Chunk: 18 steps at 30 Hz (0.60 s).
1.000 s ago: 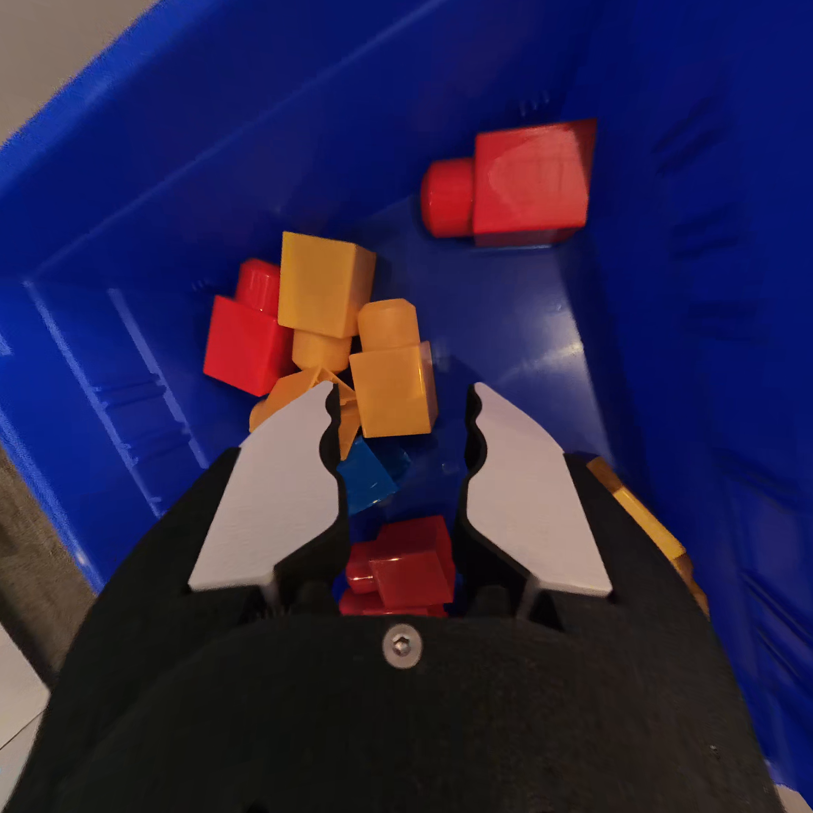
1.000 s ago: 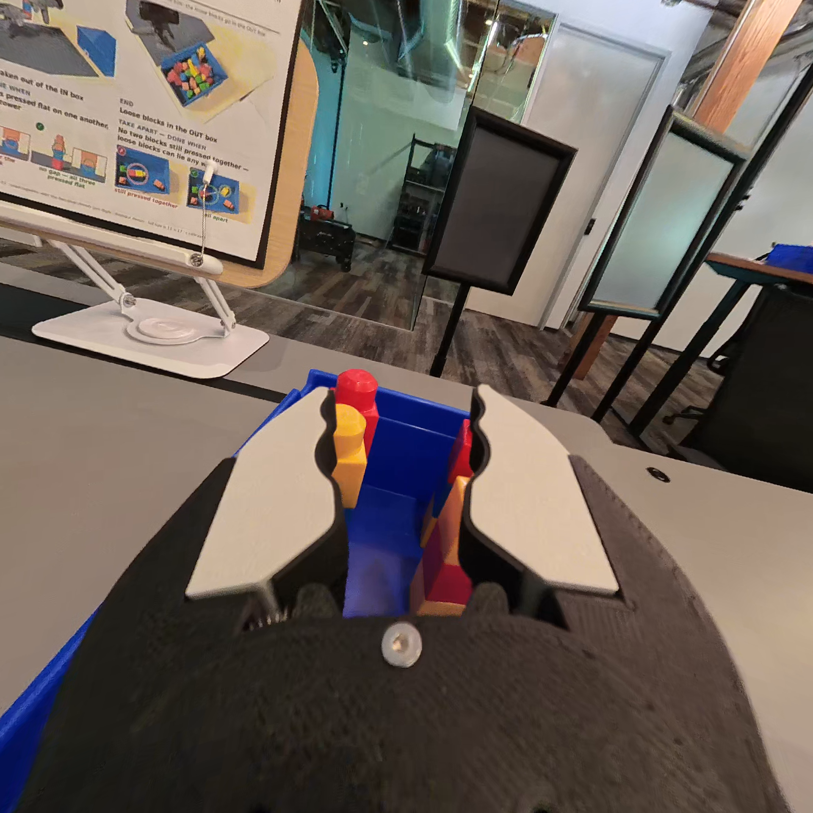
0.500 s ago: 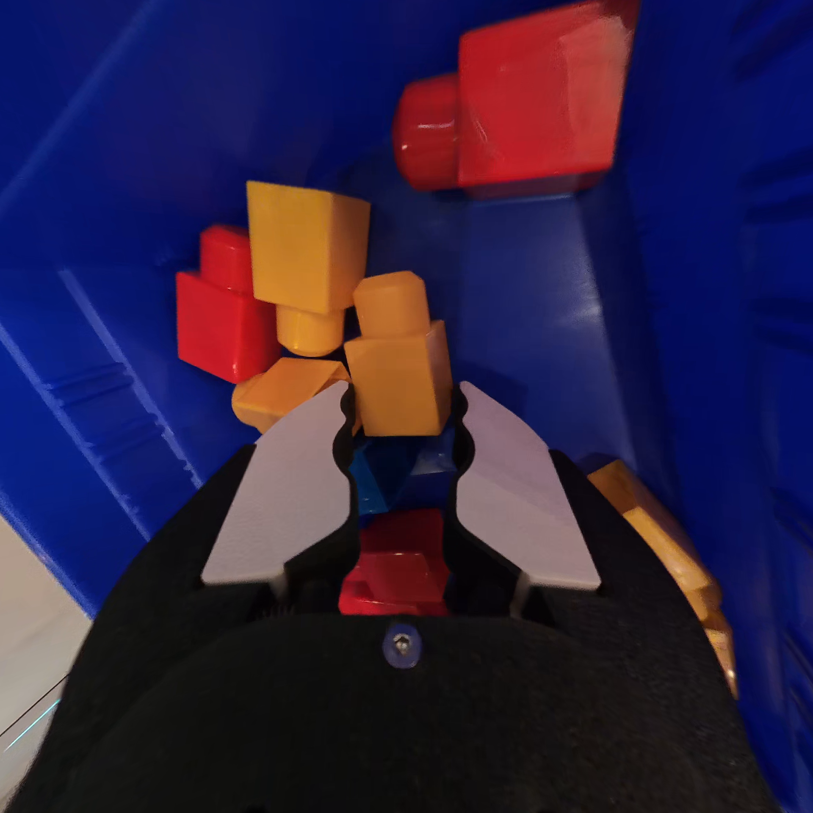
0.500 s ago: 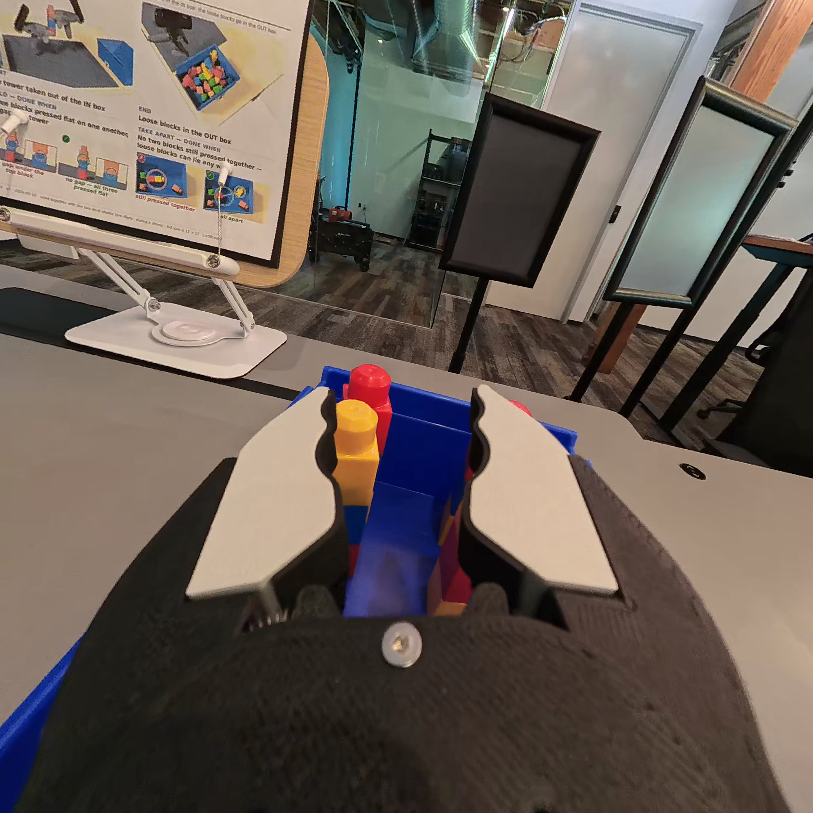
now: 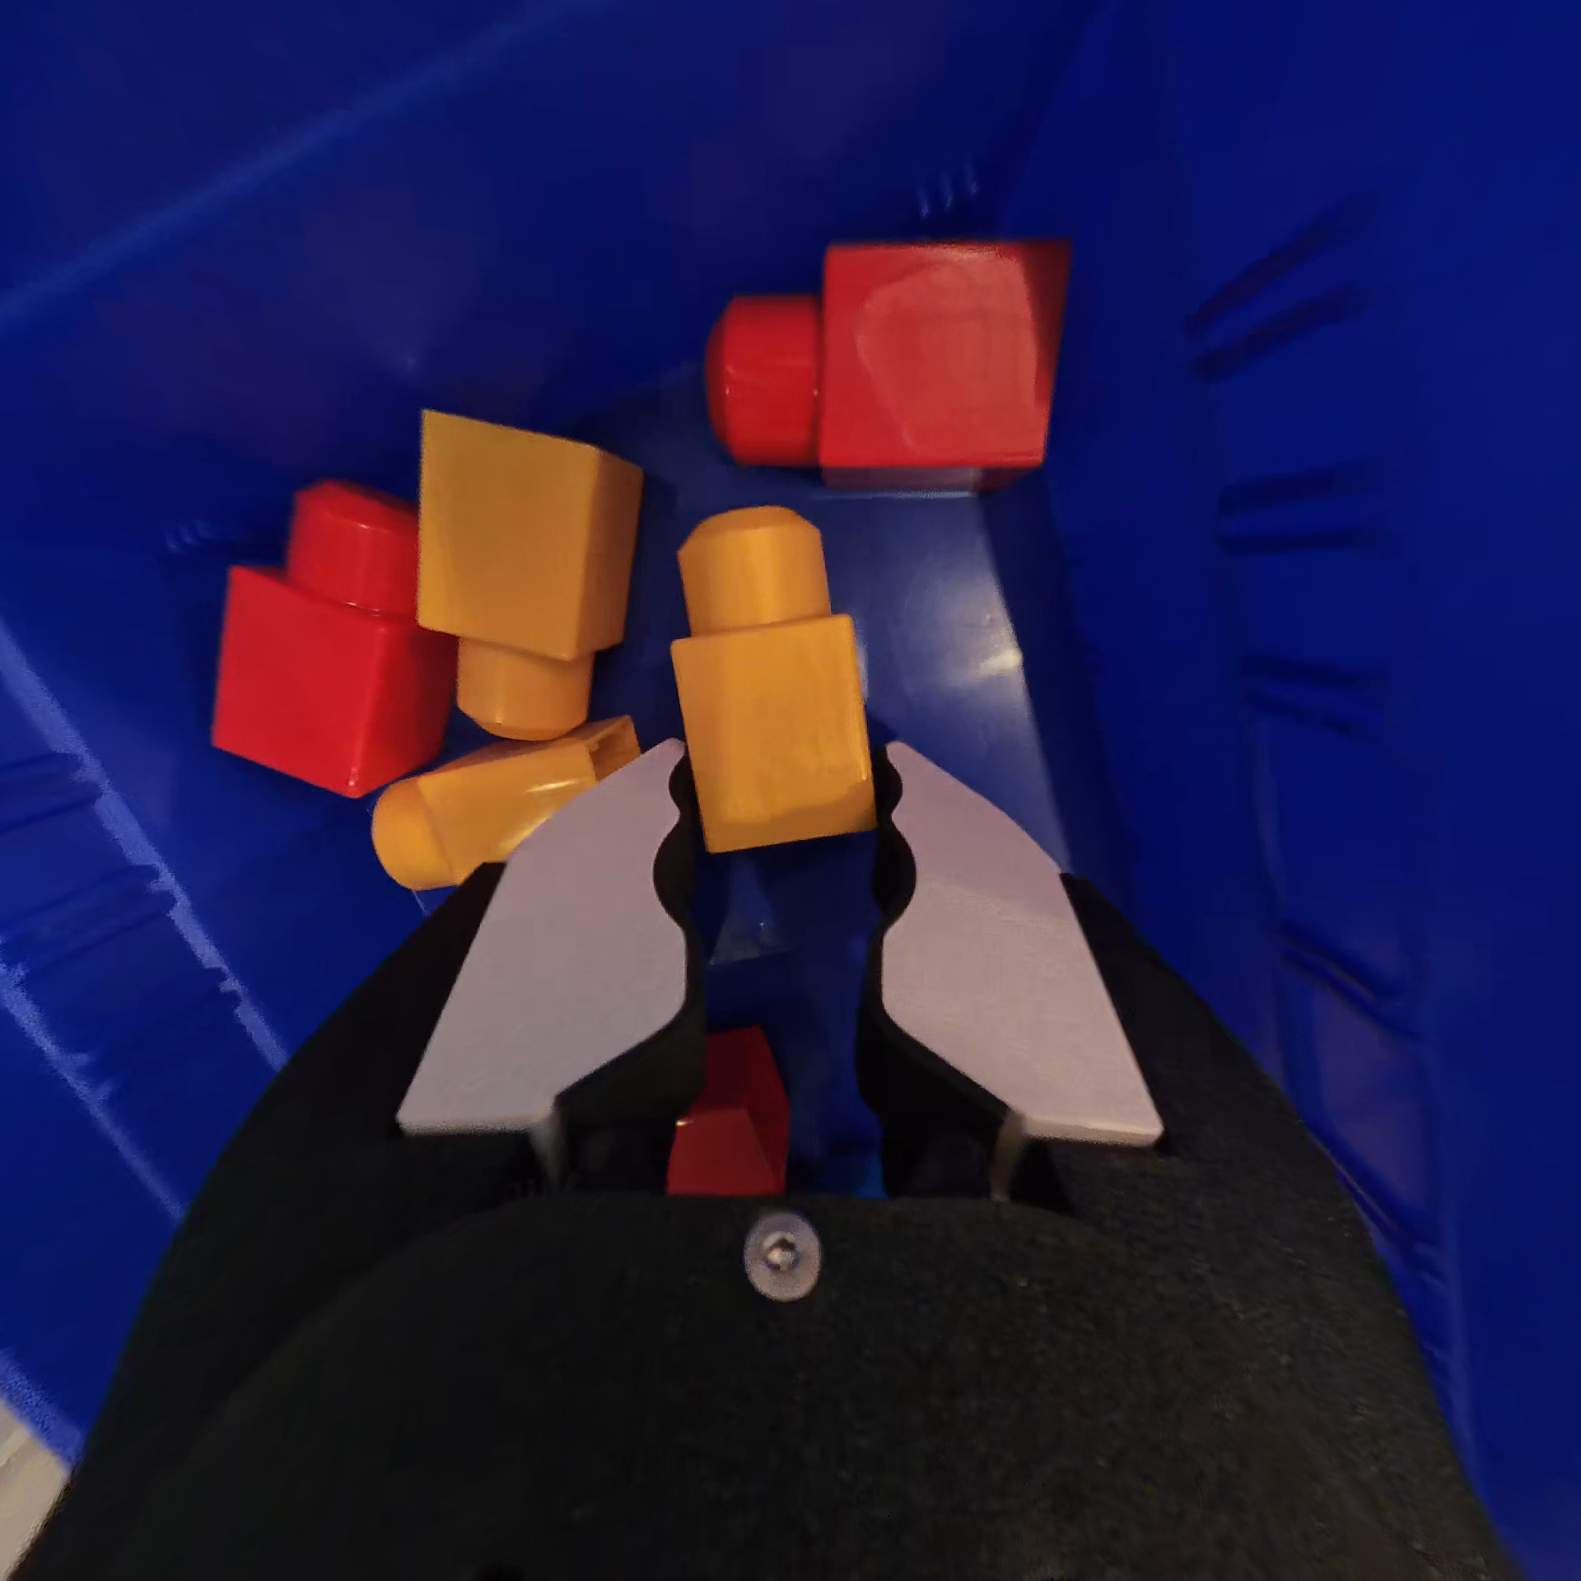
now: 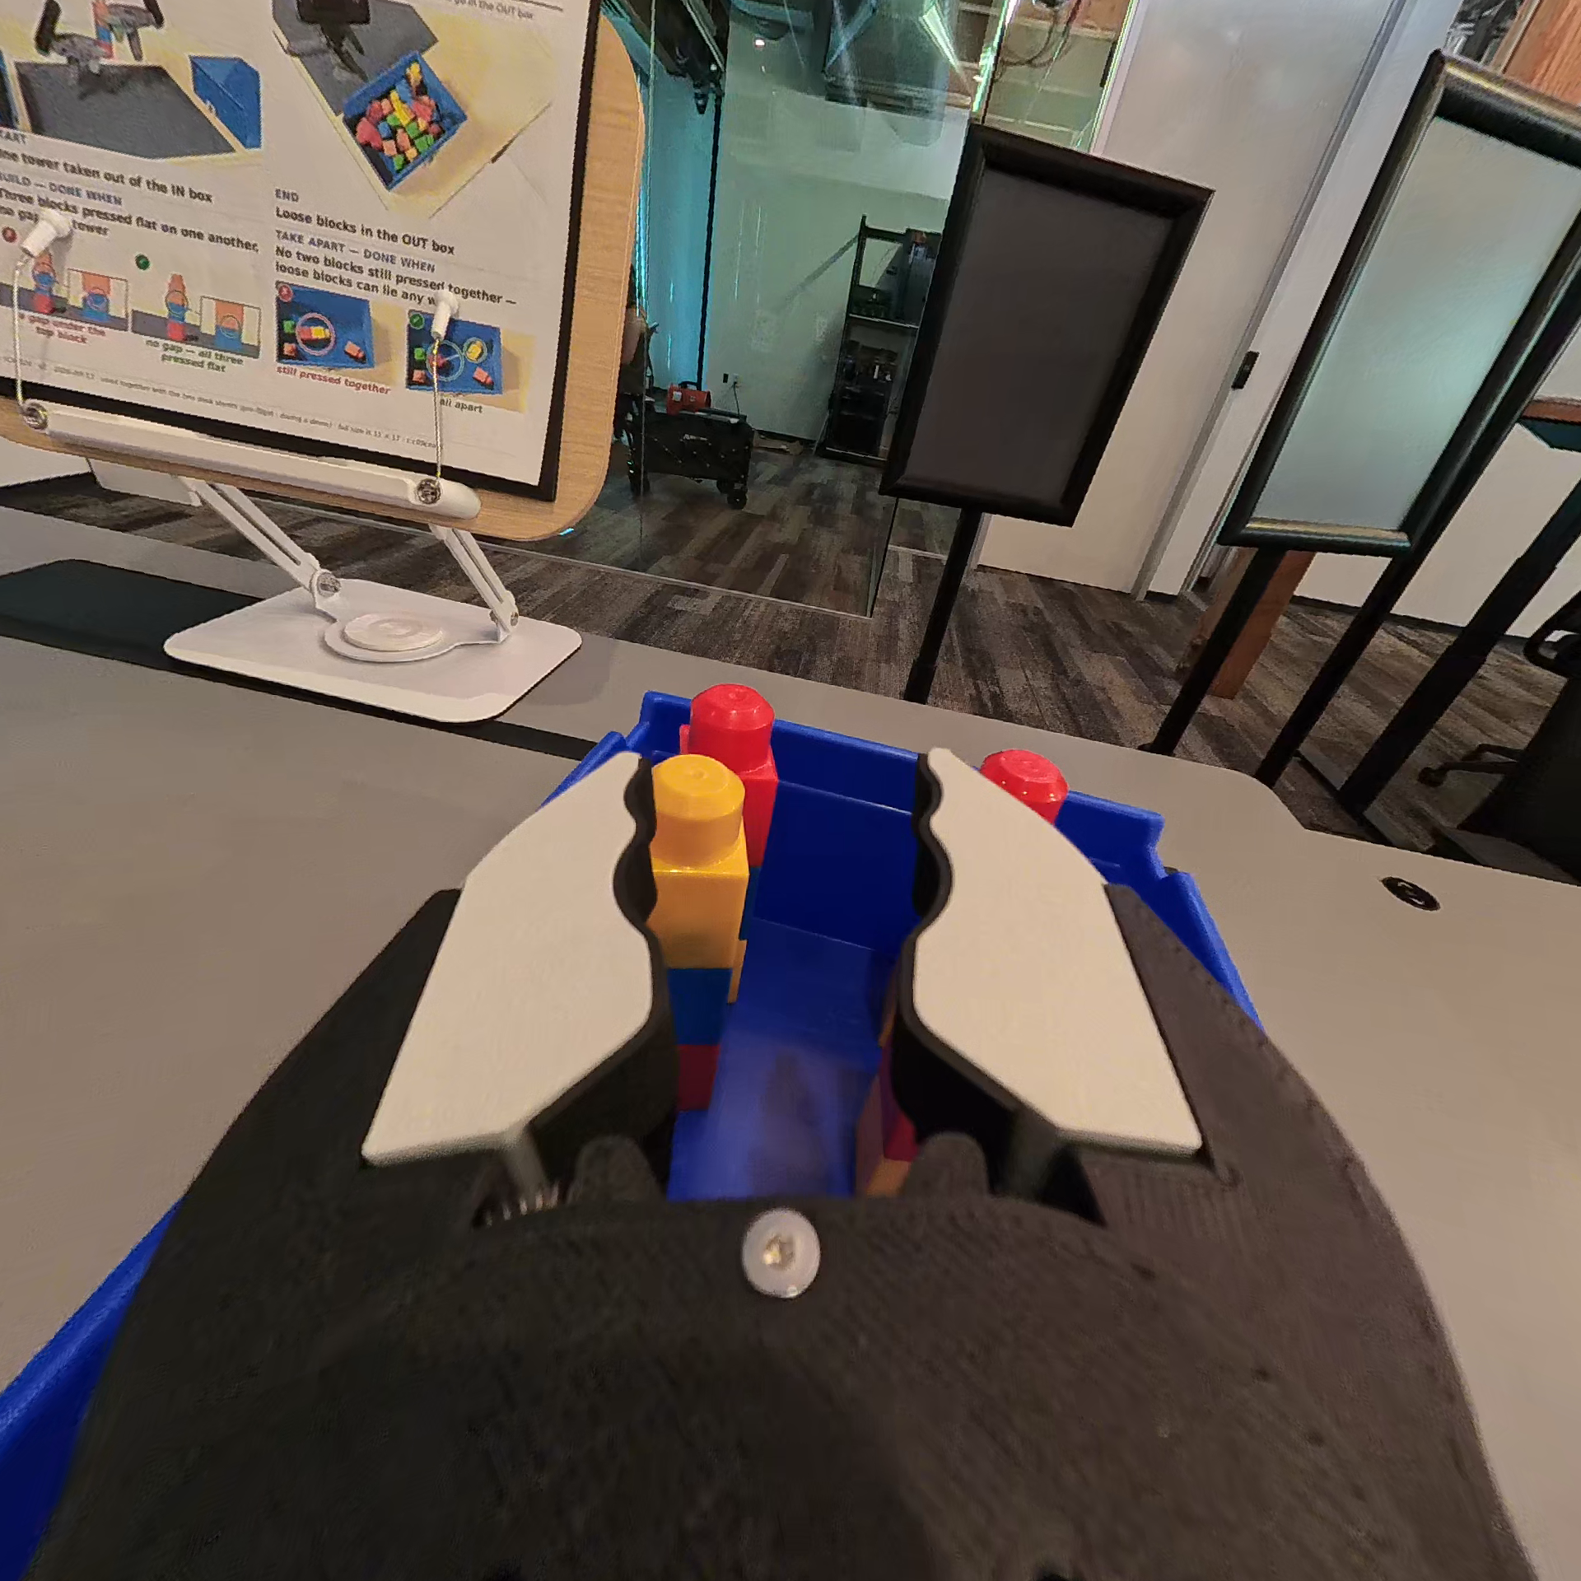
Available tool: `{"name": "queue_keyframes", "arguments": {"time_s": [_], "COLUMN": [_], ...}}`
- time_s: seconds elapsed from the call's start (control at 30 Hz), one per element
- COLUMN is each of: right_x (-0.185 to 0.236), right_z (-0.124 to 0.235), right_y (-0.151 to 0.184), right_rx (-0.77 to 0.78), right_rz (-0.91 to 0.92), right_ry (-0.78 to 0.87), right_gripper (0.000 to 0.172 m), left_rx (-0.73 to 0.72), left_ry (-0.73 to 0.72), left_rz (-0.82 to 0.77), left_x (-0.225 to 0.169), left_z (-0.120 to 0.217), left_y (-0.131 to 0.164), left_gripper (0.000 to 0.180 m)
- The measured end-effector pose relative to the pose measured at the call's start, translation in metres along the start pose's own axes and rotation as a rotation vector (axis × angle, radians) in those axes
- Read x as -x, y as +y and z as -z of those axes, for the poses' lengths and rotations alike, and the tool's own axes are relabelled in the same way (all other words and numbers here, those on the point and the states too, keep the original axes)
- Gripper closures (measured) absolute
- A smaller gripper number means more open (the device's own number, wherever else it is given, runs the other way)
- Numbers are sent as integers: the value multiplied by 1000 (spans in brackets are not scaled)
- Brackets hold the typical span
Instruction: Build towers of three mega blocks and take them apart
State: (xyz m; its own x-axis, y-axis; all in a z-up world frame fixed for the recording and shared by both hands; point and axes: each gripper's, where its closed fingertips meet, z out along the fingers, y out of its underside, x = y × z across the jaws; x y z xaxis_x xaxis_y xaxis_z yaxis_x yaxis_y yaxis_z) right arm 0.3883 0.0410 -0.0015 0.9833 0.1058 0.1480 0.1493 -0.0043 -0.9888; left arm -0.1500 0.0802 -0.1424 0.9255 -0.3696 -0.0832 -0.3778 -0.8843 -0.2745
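Note:
In the left wrist view my left gripper [image 5: 783, 753] is down inside a blue bin [image 5: 1283, 684]. It is shut on a yellow block [image 5: 770, 727]; both pads press its lower sides and its stud points away from me. In the right wrist view my right gripper [image 6: 778, 761] is open and holds nothing. It hovers over another blue bin [image 6: 1112, 826] of standing towers. A yellow-blue-red tower [image 6: 697, 864] stands just inside my left finger; the right finger is well clear of it.
Loose blocks lie in the left bin: a red one [image 5: 932, 359] far right, a red one [image 5: 325, 667] left, two yellow ones [image 5: 522, 547] [image 5: 496, 796], a red one [image 5: 727, 1112] near my palm. An instruction board on a white stand [image 6: 376, 642] stands on the grey table [image 6: 214, 855].
My left fingers closed from open onto the yellow block and drew back with it; the blue block seen under it before is out of sight. My right gripper stayed open and shifted slightly over its bin.

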Motion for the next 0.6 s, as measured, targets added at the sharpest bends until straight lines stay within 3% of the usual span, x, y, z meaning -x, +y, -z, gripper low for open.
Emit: {"name": "queue_keyframes", "arguments": {"time_s": [0.03,0.17,0.27,0.37,0.47,0.6], "right_x": [0,0,-1,-1,-1,0], "right_z": [0,-1,-2,-2,-3,-4], "right_y": [0,3,4,5,8,9], "right_rx": [1,6,7,9,13,19], "right_rz": [-1,-19,-23,-32,-43,-46], "right_ry": [0,-9,-8,-11,-16,-20], "right_gripper": [113,113,113,113,113,113], "left_rx": [-25,-130,-258,-479,-605,-646], "left_ry": [13,-50,-195,-401,-503,-508], "left_rz": [5,12,24,-11,-73,-167], "left_x": [-1,10,22,24,3,-37], "left_z": [6,38,78,135,173,186], "left_y": [-3,-13,-25,-46,-55,-60], "left_gripper": [141,142,142,142,142,142]}}
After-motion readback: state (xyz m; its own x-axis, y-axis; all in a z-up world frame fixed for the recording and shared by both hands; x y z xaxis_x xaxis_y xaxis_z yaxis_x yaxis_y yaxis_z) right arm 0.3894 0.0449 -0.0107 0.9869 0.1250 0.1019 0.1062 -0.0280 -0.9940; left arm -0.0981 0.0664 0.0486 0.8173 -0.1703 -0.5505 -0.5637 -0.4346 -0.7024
